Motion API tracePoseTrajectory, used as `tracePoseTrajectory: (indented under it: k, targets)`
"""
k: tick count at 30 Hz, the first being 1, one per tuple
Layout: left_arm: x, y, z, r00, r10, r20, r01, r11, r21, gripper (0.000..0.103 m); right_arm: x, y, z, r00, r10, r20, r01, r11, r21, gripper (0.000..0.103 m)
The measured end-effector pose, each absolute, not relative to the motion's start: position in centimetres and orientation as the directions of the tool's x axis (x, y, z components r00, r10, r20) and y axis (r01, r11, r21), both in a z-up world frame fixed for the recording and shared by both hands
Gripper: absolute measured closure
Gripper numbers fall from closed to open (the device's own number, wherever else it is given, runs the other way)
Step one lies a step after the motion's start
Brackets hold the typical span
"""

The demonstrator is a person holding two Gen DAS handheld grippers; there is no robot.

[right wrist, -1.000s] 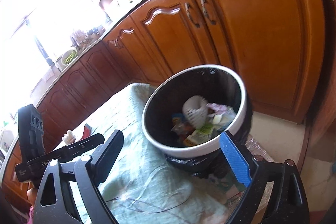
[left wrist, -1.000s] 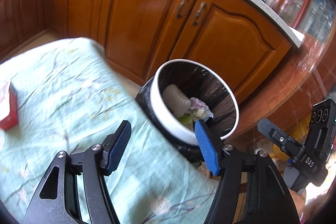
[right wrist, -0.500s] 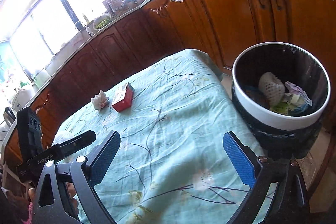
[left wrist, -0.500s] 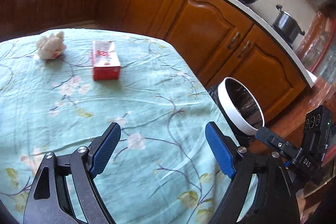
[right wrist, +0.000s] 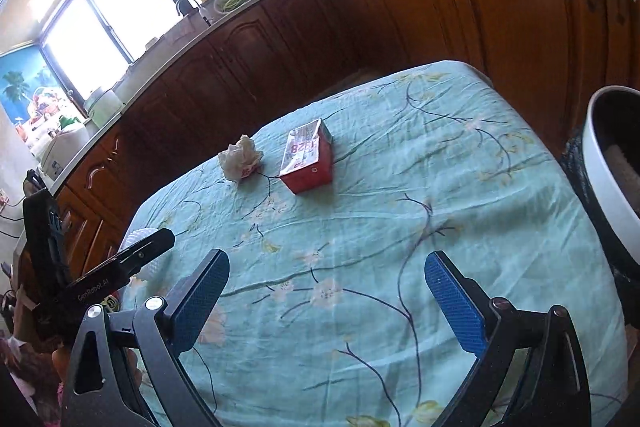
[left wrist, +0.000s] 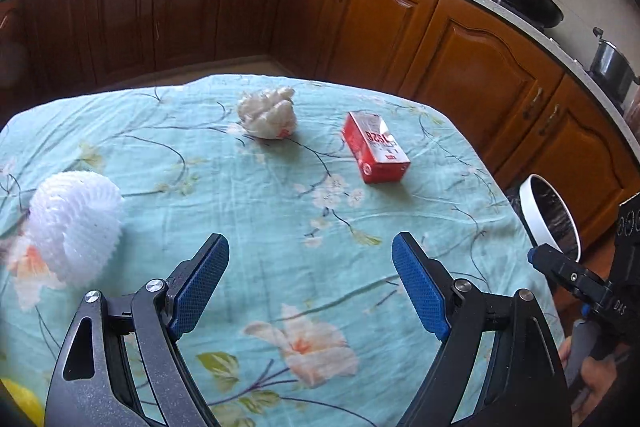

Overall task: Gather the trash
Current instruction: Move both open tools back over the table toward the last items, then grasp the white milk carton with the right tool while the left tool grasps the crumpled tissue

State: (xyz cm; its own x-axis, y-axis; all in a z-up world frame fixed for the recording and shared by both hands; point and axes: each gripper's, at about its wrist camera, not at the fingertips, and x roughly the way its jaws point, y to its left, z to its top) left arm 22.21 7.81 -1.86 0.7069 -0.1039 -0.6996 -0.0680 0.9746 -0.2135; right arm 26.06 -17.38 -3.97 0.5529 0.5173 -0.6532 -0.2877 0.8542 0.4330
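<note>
Floral turquoise cloth covers the table [left wrist: 280, 227], with dark wood cabinets [left wrist: 460, 59] curving behind it. Nearest in the left wrist view, the left gripper [left wrist: 310, 279] stands wide open above the cloth, blue pads holding nothing and touching nothing. At its 9 o'clock lies a white foam fruit net [left wrist: 76, 227], just beside the left finger. At 3 o'clock, off the table edge, the white-rimmed trash bin [left wrist: 532, 215] with a black liner shows partly, and before it the other tool, lettered "DAS". Farther, at 1 o'clock, lies a red box [left wrist: 376, 147] printed "1928" or similar; at 12 o'clock a crumpled white paper wad [left wrist: 268, 113] sits beside it.

From the right wrist view, the right gripper [right wrist: 326, 299] is equally wide open and empty over the cloth. At its 9 o'clock the left tool reads "GenRobot.AI". Beyond, red box [right wrist: 308, 157] and paper wad [right wrist: 242, 159] lie at 12 o'clock; the trash bin [right wrist: 600, 167] stands at 3 o'clock.
</note>
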Motion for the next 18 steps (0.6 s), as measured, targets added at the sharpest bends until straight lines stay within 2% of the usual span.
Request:
tracePoseTrajectory:
  k: [6, 13, 18]
  targets:
    - [25.1, 10.1, -1.4, 0.714, -0.026, -0.699, -0.115, 0.981, -0.155, 0.017, 29.6, -13.8, -3.7, 0.549, 0.511, -0.661, -0.334, 0.86, 0.386, 0.004]
    - [30.0, 11.9, -1.5, 0.697, -0.007, -0.717, -0.149, 0.977, -0.155, 0.017, 34.4, -10.0, -5.0, 0.506, 0.501, -0.702, -0.379, 0.86, 0.341, 0.005]
    - [34.0, 11.9, -2.2, 0.671, 0.012, -0.741, -0.15, 0.982, -0.119, 0.017, 37.6, -8.1, -6.8, 0.463, 0.487, -0.74, -0.389, 0.862, 0.324, 0.015]
